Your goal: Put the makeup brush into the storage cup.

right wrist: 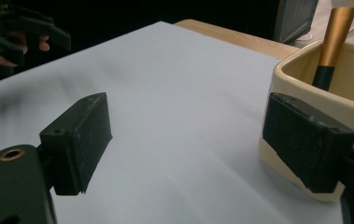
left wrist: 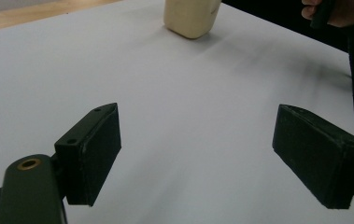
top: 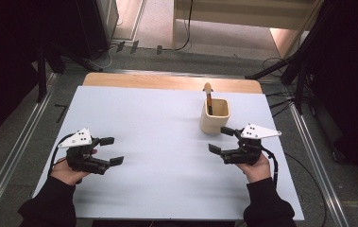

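Cream cup (top: 214,116): square-mouthed w/ rounded corners, upright on the worktop (top: 157,142) toward the far right corner, set in from both the far and right edges. Inside it stands a brush (top: 208,99), dark lower shaft, gold-orange upper part, leaning against the cup's far-left wall; tip rises above the rim. In the right gripper view the cup (right wrist: 352,93) is at the right edge, brush handle (right wrist: 332,42) gold above black.

Right gripper (top: 221,140): held in the person's right hand (top: 256,166), just beside the cup on its near-right side. Jaws spread wide, nothing between them; no pad presses on the cup. In the right gripper view the one jaw lies in front of the cup's near wall; contact can't be told. Grey three-cornered plate on top, cable trailing toward the near right edge.

Left gripper (top: 111,150): in the left hand (top: 68,171), near the left edge, approx. level w/ the right gripper, well apart from the cup. Jaws released, wide, bare worktop between them. From the left gripper view the cup (left wrist: 191,17) is far off at top centre.

Worktop: pale sheet over a wood board, whose far edge shows as a tan strip.
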Demonstrator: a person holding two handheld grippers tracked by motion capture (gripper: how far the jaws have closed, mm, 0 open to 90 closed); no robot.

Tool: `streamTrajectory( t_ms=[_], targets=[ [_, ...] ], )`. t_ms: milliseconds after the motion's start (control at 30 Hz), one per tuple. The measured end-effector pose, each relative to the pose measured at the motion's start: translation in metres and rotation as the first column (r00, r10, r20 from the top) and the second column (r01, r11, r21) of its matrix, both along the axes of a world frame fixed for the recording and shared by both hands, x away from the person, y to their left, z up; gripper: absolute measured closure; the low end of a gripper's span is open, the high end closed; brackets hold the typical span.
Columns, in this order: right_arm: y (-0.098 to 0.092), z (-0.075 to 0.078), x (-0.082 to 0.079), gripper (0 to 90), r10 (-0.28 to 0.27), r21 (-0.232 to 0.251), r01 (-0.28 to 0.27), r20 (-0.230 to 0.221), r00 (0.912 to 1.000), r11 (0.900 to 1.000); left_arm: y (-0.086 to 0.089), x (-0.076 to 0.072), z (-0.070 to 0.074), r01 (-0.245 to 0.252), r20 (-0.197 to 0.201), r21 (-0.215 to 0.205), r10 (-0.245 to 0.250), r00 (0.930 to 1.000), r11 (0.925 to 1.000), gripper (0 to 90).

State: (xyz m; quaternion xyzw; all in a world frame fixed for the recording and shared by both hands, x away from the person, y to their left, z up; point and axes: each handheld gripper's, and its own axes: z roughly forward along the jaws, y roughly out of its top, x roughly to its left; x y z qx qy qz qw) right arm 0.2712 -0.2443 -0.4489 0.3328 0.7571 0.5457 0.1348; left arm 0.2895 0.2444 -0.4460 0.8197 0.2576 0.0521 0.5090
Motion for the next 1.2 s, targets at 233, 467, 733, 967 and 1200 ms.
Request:
streamTrajectory(
  t_ms=[233,467,733,967,1200],
  targets=[
    [0.002,-0.008,-0.010,15.5,0.014,0.003,-0.014,0.002,0.9999,1.000,0.000,0.000,0.001,0.002,0.004,-0.002,-0.002,1.0000,1.0000,16.1],
    [0.000,-0.014,-0.017,15.5,0.015,0.013,-0.015,0.000,0.9999,1.000,0.000,-0.001,0.001,-0.003,0.009,0.003,0.003,1.0000,1.0000,16.0],
    [0.006,-0.018,-0.014,15.5,0.023,-0.003,-0.023,0.007,0.9997,1.000,0.000,0.000,0.000,-0.013,0.023,0.008,0.013,0.9997,0.9999,15.9],
    [0.004,-0.017,-0.014,15.5,0.013,0.007,-0.013,0.013,0.9998,1.000,0.001,0.000,0.000,-0.011,0.019,0.008,0.010,0.9998,0.9999,15.9],
    [0.002,-0.016,-0.015,15.5,0.008,0.012,-0.008,0.013,0.9999,1.000,0.002,0.000,0.000,-0.017,0.018,-0.002,0.017,0.9997,0.9998,15.9]
  ],
)
